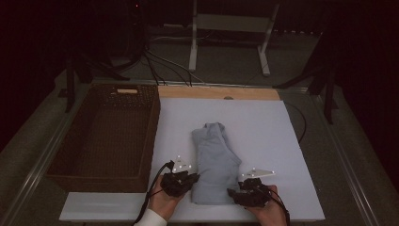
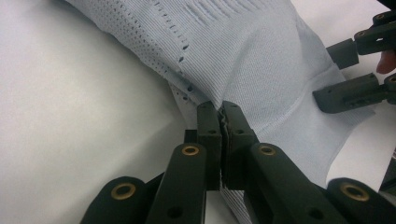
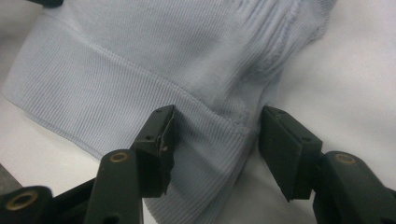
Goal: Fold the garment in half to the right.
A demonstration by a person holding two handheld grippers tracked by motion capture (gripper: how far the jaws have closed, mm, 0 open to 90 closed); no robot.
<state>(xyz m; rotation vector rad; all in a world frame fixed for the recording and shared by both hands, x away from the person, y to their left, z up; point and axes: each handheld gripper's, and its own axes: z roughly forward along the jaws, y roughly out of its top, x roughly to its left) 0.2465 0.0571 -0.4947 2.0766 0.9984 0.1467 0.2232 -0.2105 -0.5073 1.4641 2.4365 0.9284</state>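
evidently the soft, limp garment [image 1: 214, 162] wants hem grips; left gripper [image 2: 219, 122] pinches its lower-centre edge; right gripper [image 3: 212, 140] gapes around the hem.

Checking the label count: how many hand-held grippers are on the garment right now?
2. The left hand-held gripper is shut on the near left edge of the light blue garment. The right hand-held gripper sits at its near right corner, jaws open around the hem.
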